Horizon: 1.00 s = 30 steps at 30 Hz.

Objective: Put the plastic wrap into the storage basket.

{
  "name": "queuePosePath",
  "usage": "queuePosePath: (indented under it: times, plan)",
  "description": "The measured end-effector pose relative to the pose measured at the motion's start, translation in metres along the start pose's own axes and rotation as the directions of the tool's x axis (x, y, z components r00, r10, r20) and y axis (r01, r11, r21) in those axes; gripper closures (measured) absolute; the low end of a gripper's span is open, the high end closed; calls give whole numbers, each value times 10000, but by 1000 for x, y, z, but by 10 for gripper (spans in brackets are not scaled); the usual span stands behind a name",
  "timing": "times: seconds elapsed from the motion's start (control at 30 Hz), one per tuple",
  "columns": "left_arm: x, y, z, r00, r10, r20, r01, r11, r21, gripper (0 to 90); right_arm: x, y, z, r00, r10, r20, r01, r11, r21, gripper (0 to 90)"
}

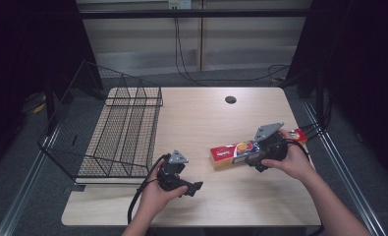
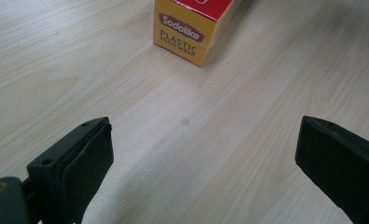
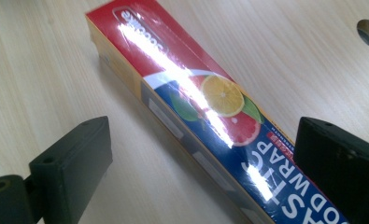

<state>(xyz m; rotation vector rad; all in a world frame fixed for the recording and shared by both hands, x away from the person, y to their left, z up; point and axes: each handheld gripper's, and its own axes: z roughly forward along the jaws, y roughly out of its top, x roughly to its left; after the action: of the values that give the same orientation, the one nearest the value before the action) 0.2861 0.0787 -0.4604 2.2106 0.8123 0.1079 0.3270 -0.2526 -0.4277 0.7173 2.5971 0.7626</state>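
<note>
The right gripper view shows the right gripper (image 3: 201, 163) with jaws wide astride the plastic wrap box (image 3: 196, 107) lying flat on the table (image 3: 42, 70), where an off-centre squeeze could skid the glossy box aside.

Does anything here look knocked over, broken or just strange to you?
Nothing looks damaged or spilled. The plastic wrap box lies flat and intact on the table, only at a slant to its edges. The wire basket at the left juts past the table's left edge. The right gripper straddles the box with open jaws.
</note>
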Motion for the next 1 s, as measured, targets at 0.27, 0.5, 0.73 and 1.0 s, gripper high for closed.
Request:
queuePosePath:
  times: [0.27, 0.5, 0.73, 1.0]
  plan:
    - [0, -1, 2, 10000, -29, 72, 28, 10000, 24, 43, -23, -8, 16, 9998, -20, -179, 24, 9997, 260, 46]
    - [-1, -1, 3, 9999, 8, 109, -8, 10000, 29, 45, -39, -14, 27, 9996, 33, -275, -24, 9995, 320, 30]
    - [-2, 0, 2, 9997, 131, 209, -138, 9994, 314, 46, -43, -16, 36, 9963, 276, -816, -231, 9982, 552, 45]
    - [-4, 0, 2, 9999, 131, -74, -130, 9997, 192, 46, -37, -21, 31, 9941, -28, -1086, 79, 9989, 463, 144]
